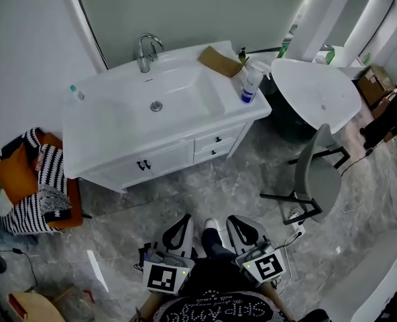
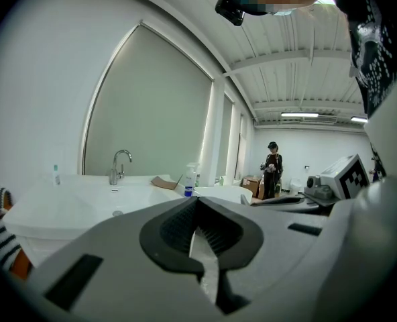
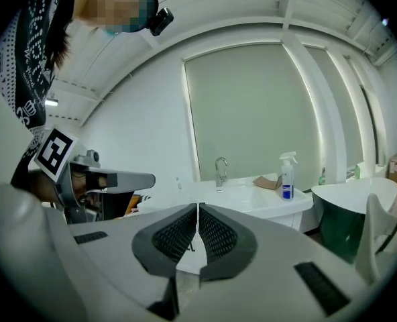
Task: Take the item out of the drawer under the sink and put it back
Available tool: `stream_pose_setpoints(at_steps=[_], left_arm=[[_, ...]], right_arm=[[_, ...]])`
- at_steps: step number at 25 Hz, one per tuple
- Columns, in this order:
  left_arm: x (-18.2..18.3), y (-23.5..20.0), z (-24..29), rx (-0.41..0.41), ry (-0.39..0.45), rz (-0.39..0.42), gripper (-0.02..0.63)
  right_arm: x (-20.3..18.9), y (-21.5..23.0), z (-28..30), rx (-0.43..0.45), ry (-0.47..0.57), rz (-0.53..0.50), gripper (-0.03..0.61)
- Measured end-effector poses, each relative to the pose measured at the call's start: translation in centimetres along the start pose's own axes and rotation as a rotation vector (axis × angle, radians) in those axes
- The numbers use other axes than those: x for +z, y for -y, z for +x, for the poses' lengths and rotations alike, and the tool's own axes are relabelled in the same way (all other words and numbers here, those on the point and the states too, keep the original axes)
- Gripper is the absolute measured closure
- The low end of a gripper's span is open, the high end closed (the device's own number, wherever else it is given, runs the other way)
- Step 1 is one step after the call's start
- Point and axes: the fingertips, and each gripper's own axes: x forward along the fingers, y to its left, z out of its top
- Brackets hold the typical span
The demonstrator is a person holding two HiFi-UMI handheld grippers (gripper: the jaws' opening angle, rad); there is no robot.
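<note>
My left gripper [image 2: 197, 201] and right gripper [image 3: 198, 208] are both closed, the ribbed black pads meeting tip to tip with nothing between them. Both are held low over the glossy grey marble floor [image 1: 205, 186], well in front of the white vanity [image 1: 118, 149]. Its two small drawers [image 1: 216, 140] sit shut under the right end of the smooth rectangular basin [image 1: 178, 92], each with a dark knob, so the item inside is hidden from me. On the vanity top there is a curved chrome faucet [image 1: 147, 51] at the back, and a flat cardboard piece [image 1: 220, 61] and a clear spray bottle [image 1: 249, 86] at the right end.
</note>
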Motion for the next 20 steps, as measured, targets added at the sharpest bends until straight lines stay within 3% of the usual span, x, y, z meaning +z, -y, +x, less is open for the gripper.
stream_pose_setpoints(at_steps=[14, 20], left_arm=[[1.6, 2.8, 6.6, 0.025, 0.035, 0.029, 0.611], [1.4, 4.5, 8.1, 0.036, 0.047, 0.028, 0.611]], right_arm=[[1.8, 7.6, -0.1, 0.025, 0.041, -0.022, 0.558], [0.8, 9.7, -0.5, 0.045, 0.023, -0.029, 0.558]])
